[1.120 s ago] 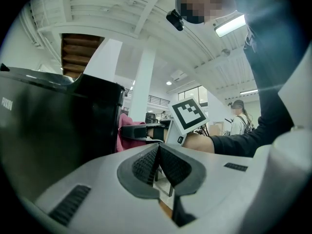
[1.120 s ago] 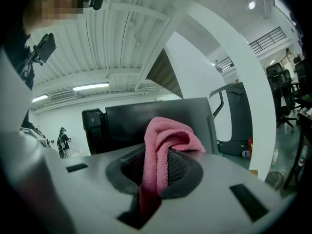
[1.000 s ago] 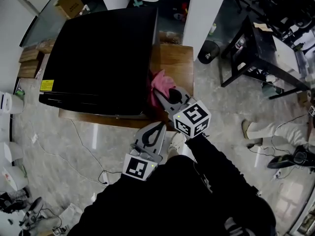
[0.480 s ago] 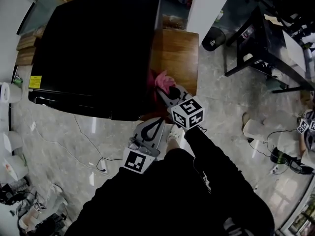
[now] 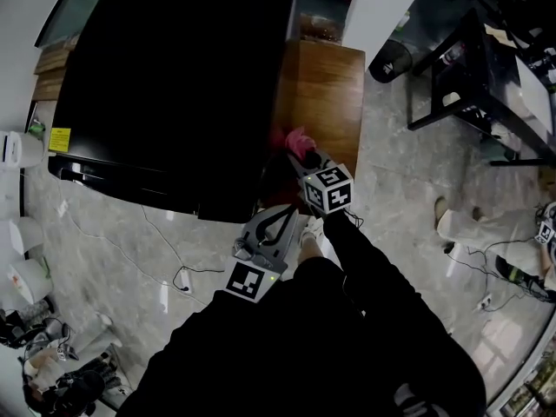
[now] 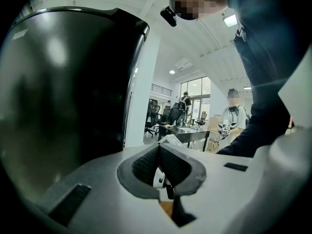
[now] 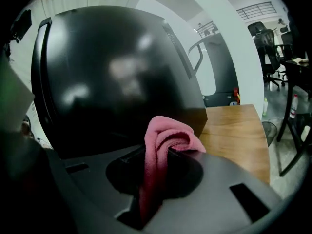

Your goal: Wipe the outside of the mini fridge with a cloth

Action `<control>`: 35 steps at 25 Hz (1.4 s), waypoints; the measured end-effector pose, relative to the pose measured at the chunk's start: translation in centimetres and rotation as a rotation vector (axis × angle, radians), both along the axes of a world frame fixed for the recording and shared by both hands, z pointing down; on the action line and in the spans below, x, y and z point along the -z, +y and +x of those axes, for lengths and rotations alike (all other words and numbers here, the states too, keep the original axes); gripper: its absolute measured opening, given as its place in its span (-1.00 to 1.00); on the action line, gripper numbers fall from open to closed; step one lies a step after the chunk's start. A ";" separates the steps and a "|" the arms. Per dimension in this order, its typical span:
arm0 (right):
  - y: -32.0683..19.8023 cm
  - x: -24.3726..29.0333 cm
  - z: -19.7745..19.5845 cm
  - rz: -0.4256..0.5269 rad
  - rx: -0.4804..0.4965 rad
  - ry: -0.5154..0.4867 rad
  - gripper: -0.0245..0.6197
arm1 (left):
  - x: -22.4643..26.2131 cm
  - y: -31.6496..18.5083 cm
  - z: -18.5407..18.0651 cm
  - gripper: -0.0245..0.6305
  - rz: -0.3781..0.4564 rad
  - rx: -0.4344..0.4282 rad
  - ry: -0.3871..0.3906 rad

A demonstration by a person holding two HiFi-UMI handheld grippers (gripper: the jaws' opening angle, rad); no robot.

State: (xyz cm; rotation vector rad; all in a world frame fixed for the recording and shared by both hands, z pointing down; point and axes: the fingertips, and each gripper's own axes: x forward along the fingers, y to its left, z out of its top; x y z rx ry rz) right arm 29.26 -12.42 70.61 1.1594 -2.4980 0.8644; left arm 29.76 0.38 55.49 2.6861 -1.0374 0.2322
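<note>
The black mini fridge (image 5: 174,85) stands on a low wooden table (image 5: 326,102) and fills the upper left of the head view. My right gripper (image 5: 300,150) is shut on a pink cloth (image 5: 294,139), held against the fridge's right side near its front corner. In the right gripper view the pink cloth (image 7: 163,150) sticks up folded between the jaws, with the fridge's glossy side (image 7: 117,77) just beyond. My left gripper (image 5: 276,220) hangs lower, near the fridge's front corner, jaws shut with nothing between them (image 6: 158,165).
A white pillar (image 5: 378,11) stands behind the table. A black metal table (image 5: 473,76) is at the right, with a seated person's legs (image 5: 486,224) beyond. White canisters (image 5: 17,150) and cables lie on the floor at the left.
The head view has shifted closer over the fridge. My right gripper has carried the pink cloth a little further along the fridge's right side. The left gripper has stayed low and shut.
</note>
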 end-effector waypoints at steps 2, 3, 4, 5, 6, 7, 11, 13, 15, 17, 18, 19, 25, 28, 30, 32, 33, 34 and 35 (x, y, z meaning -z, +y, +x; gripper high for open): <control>0.0 -2.1 0.0 -0.043 -0.006 0.010 -0.75 | 0.1 -0.1 0.0 -0.91 0.003 0.004 -0.007; 0.0 -3.1 0.0 -0.063 -0.006 0.020 -0.75 | 0.2 -0.2 -0.1 -0.91 0.006 0.007 -0.010; 0.1 -4.2 -0.1 -0.082 -0.004 0.031 -0.75 | 0.3 -0.2 -0.1 -0.91 0.010 0.011 -0.013; 0.2 -5.1 -0.2 -0.099 0.001 0.041 -0.75 | 0.4 -0.3 -0.2 -0.91 0.013 0.017 -0.016; 0.3 -5.9 -0.4 -0.114 0.009 0.051 -0.75 | 0.4 -0.4 -0.2 -0.91 0.015 0.024 -0.020; 0.4 -6.7 -0.5 -0.127 0.018 0.060 -0.75 | 0.5 -0.4 -0.3 -0.91 0.016 0.031 -0.023; 1.0 -9.0 -0.4 -0.174 0.067 0.107 -0.74 | 0.4 -0.4 0.1 -0.91 -0.003 0.055 -0.027; 1.2 -8.7 0.0 -0.163 0.079 0.126 -0.74 | 0.4 -0.3 0.2 -0.91 -0.018 0.060 -0.028; 1.4 -6.3 0.9 -0.118 0.077 0.126 -0.74 | 1.0 0.0 0.4 -0.91 -0.030 0.053 -0.020; 1.2 -2.1 2.3 -0.038 0.072 0.097 -0.74 | 2.4 0.1 0.9 -0.91 -0.017 0.039 -0.005; 1.1 0.4 3.1 0.011 0.074 0.076 -0.74 | 3.2 0.0 1.2 -0.91 -0.004 0.031 0.004; 1.3 2.9 3.9 0.060 0.079 0.057 -0.74 | 4.0 0.0 1.6 -0.91 0.008 0.021 0.013; 6.6 16.2 6.7 0.278 0.117 0.034 -0.74 | 9.4 1.3 2.1 -0.91 0.048 -0.057 0.058; 9.5 20.9 6.3 0.342 0.094 0.039 -0.74 | 11.2 2.4 1.4 -0.91 0.053 -0.129 0.099; 11.1 23.4 5.2 0.374 0.061 0.035 -0.74 | 11.9 3.2 0.2 -0.91 0.051 -0.185 0.123; 12.5 25.5 3.7 0.403 0.027 0.042 -0.74 | 12.6 3.8 -1.3 -0.91 0.067 -0.244 0.135; 13.0 26.5 2.9 0.420 0.009 0.049 -0.74 | 13.0 4.1 -2.2 -0.91 0.078 -0.274 0.139; 13.6 27.3 2.0 0.438 -0.011 0.056 -0.74 | 13.4 4.4 -3.2 -0.91 0.091 -0.305 0.140; 14.1 28.0 1.0 0.456 -0.034 0.062 -0.74 | 13.7 4.6 -4.3 -0.91 0.103 -0.335 0.142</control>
